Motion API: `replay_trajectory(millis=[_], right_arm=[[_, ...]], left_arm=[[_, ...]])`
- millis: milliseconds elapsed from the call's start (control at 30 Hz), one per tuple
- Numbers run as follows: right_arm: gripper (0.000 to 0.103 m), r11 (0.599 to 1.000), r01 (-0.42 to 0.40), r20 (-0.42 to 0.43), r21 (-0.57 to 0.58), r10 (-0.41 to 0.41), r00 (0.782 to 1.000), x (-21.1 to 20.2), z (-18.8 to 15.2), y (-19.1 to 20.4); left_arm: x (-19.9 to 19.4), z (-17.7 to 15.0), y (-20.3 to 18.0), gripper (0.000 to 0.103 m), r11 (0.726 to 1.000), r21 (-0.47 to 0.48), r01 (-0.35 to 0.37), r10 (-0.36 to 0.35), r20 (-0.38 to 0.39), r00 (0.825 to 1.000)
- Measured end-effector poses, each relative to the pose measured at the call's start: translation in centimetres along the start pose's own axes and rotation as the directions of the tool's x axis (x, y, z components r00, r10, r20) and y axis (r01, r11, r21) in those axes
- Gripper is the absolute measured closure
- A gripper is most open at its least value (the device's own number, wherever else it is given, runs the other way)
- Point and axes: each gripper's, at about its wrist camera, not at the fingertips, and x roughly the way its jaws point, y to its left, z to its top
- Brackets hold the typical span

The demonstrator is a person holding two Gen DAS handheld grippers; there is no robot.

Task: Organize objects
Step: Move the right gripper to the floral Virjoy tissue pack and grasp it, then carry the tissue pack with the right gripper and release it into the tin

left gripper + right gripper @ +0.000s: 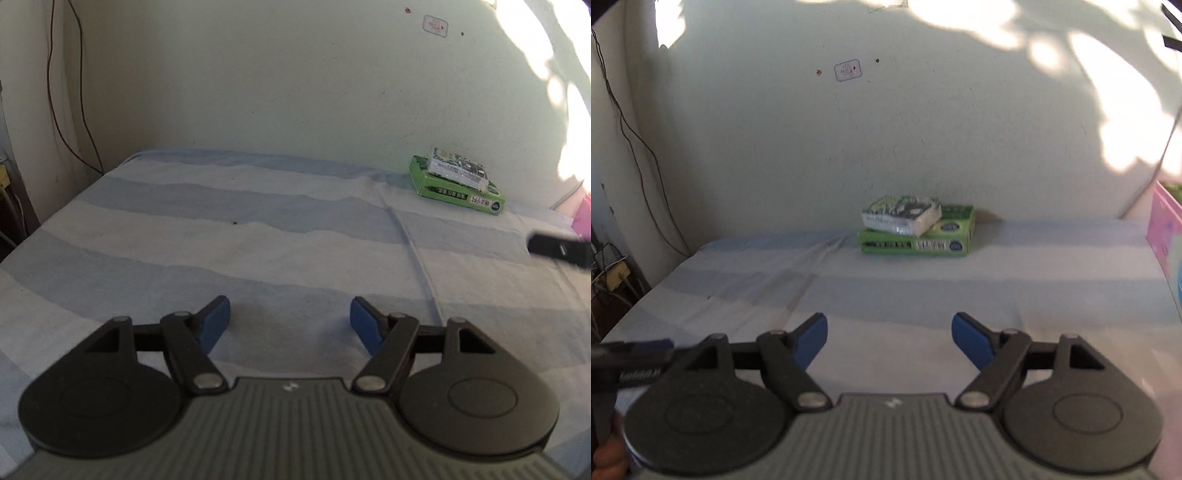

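A green box (916, 240) lies on the striped sheet against the back wall, with a white plastic-wrapped pack (903, 216) stacked on top of it. Both show in the left wrist view too, the box (461, 192) at the far right with the pack (456, 168) on it. My left gripper (290, 319) is open and empty over the bare sheet, well short and left of the stack. My right gripper (889, 338) is open and empty, pointing at the stack from a distance. Part of the right gripper (559, 249) enters the left wrist view at the right edge.
The blue and white striped sheet (1034, 288) covers the surface up to the pale wall. A pink box (1165, 225) stands at the right edge. Cables and a yellow plug (617, 277) hang at the left, off the edge. The left gripper's side (631, 354) shows at lower left.
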Motion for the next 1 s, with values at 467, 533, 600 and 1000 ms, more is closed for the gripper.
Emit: replay_trajectory(millis=[467,533,600,1000], right_arm=[[0.01,0.983,0.076,-0.125,-0.17,-0.098,0.987,15.3,9.0,0.1],[0.013,0.985,0.055,-0.11,-0.163,-0.073,0.991,14.6,8.6,-0.4],[0.014,0.988,0.039,-0.091,-0.151,-0.053,0.994,12.8,7.8,-0.7],[0.011,0.975,-0.002,-0.212,-0.221,-0.046,0.976,-9.5,-7.5,-1.4]], left_arm=[[-0.8,-0.4,1.0,0.012,0.994,-0.055,0.094,-0.095,-0.004,0.996],[-0.7,-0.3,0.5,0.011,0.996,-0.033,0.086,-0.087,-0.005,0.996],[-0.7,-0.4,0.4,0.011,0.995,-0.031,0.098,-0.098,-0.003,0.995],[-1.6,-0.9,-1.5,0.016,0.975,0.078,0.21,-0.21,-0.008,0.978]])
